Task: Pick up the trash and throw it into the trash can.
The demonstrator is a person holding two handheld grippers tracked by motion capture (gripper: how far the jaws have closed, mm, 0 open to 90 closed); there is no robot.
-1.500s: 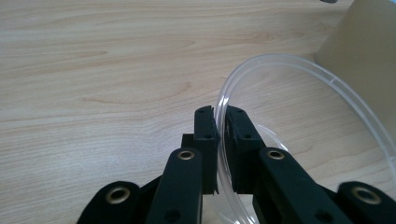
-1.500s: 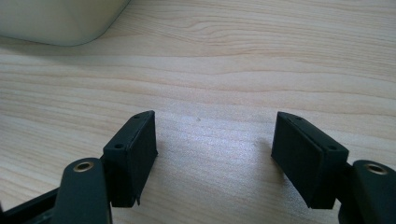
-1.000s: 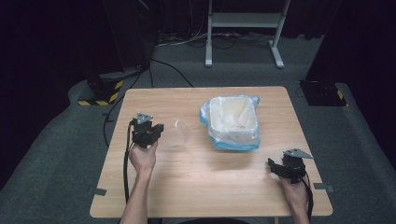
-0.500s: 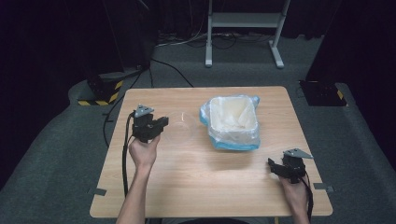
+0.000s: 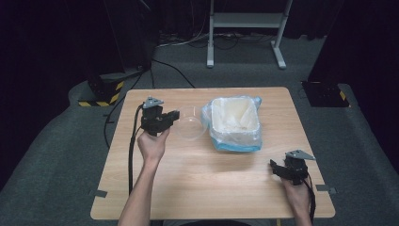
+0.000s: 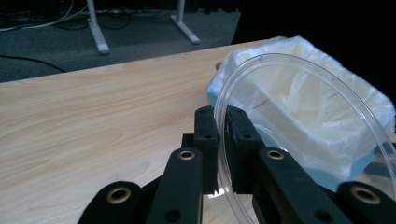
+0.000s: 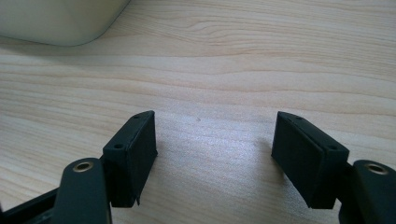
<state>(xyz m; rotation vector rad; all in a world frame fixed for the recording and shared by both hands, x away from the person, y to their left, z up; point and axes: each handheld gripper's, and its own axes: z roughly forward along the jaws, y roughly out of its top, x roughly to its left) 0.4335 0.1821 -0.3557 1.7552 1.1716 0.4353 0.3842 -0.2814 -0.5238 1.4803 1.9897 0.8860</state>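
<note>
the left gripper [image 5: 165, 118] is clamping the rim of the clear dish [image 6: 299, 135], jaws together on it, and is carrying it from 9 o'clock toward the lined bin [image 5: 234, 123]; likely a disposal. the right gripper [image 7: 224, 158] is resting at 4 o'clock on the desk [image 5: 197, 183], jaws apart.

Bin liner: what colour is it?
The bin liner is pale blue, translucent; clearest in the high view.

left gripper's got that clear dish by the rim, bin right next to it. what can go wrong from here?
1. The left gripper pinches only the thin edge of the clear dish, which sticks out sideways, so it could pivot or slip.
2. The dish hangs close to the lined bin; its far rim might snag the liner.
3. The right gripper sits open at the table edge, too far to help.
</note>
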